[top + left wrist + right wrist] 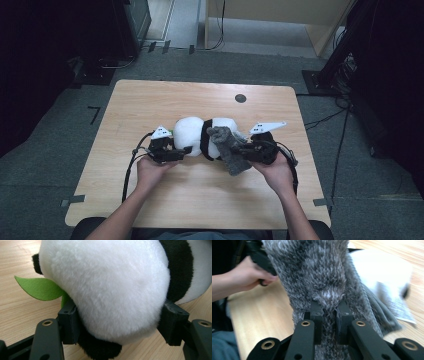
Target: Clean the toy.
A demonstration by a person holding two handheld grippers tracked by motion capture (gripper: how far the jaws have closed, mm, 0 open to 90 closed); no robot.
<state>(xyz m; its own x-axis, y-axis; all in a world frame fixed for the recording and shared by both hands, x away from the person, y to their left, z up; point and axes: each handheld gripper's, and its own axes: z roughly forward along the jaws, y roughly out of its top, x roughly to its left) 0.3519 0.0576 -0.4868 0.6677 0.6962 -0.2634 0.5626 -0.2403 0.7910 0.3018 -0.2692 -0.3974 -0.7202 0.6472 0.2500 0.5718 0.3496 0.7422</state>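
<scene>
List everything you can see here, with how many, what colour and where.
Plush panda: one, white and black, lying mid-table, gripped by the left tongs.
Green felt leaf: one, green, sticking out beside the panda.
Fuzzy cloth: one, grey, draped against the panda's right side, pinched by the right tongs.
Table: one, light wood, centre of the room.
Round mark: one, dark, near the table's far edge.
Left tongs: one, black, closed on the panda.
Right tongs: one, black, shut on the cloth.
Hands: two, at the table's near side, holding the tongs.
</scene>
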